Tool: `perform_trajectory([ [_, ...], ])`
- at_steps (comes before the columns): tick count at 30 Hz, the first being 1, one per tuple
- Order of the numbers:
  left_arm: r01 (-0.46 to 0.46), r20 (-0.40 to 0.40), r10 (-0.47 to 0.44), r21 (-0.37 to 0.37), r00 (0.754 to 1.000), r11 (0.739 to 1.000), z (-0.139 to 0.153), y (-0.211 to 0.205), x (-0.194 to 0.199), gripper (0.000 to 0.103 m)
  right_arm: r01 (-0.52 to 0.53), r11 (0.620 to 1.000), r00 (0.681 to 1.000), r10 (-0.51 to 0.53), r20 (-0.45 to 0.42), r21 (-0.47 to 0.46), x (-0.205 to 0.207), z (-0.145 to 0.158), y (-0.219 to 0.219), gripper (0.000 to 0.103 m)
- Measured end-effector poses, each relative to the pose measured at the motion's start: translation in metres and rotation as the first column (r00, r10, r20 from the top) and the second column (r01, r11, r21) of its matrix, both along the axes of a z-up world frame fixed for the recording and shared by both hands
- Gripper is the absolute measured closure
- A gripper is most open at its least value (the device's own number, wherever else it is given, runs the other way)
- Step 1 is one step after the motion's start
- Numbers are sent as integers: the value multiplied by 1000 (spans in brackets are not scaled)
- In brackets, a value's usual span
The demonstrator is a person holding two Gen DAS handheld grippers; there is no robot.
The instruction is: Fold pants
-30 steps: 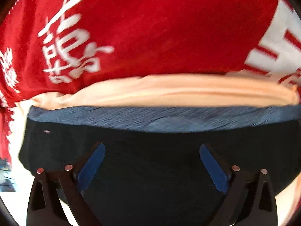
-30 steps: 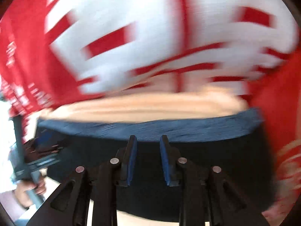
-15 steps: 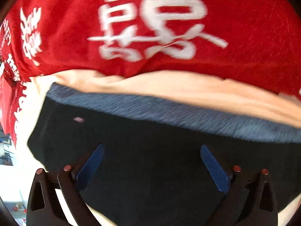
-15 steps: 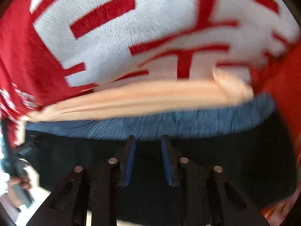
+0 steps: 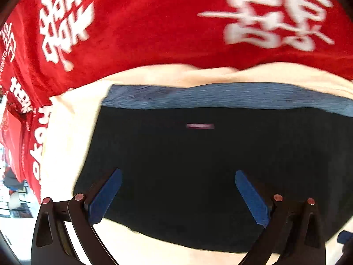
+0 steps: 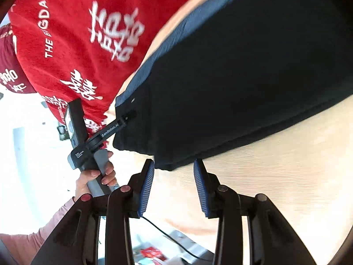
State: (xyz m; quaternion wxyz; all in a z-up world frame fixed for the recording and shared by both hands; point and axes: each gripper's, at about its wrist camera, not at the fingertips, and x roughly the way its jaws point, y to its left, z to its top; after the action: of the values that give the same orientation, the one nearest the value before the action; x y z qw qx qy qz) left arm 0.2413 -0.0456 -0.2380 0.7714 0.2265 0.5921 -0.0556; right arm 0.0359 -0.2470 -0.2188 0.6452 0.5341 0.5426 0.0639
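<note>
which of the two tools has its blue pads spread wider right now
The left tool: its pads sit far apart over the black pants. The right tool shows a narrower gap, jaws opening, empty, at the pants' corner.

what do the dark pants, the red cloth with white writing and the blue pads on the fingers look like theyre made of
Dark pants: soft matte knit, perhaps cotton jersey; the folded stack sags at its edges, with a ribbed blue band.
Red cloth: plush, velvety fabric; fuzzy nap, white printed characters.
Blue pads: probably ridged rubber; fine grooves show across the face. The black fingers behind them look like hard matte plastic.
</note>
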Motion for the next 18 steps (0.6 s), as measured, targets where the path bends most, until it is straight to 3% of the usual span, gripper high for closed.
perform_trajectory([
  [3, -21, -16, 21, 2, 1000, 1000, -15, 32, 12, 0, 45, 998, 999, -45, -8, 51, 3, -18, 17, 62],
  [7, -6, -27, 4, -79, 1000, 997, -27, 56, 18, 0, 90, 992, 996, -90, -5, 87, 1, -28, 33, 62],
  [8, -4, -30, 1, -85, 1000, 996, -28, 58, 19, 0, 108, 989, 994, -108, -7, 98, 4, -29, 34, 65],
  [9, -1, -33, -2, -88, 999, 996, -27, 60, 22, 0, 123, 987, 992, -123, -9, 103, 7, -30, 30, 74],
  [10, 9, -32, -11, -89, 999, 996, -25, 61, 23, 0, 128, 988, 992, -127, -12, 86, 11, -27, 28, 95],
  [14, 22, -40, -28, -137, 999, 990, -28, 86, 29, 0, 13, 997, 999, -10, 42, -72, 31, 7, 43, 96],
  [16, 31, -28, -36, -156, 999, 987, -30, 92, 29, 0, -26, 991, 1000, 23, -22, -134, 26, -6, 52, 95],
  [18, 38, -19, -40, -133, 999, 990, -30, 92, 29, 0, -15, 991, 999, 9, -39, -133, 21, -17, 56, 95],
])
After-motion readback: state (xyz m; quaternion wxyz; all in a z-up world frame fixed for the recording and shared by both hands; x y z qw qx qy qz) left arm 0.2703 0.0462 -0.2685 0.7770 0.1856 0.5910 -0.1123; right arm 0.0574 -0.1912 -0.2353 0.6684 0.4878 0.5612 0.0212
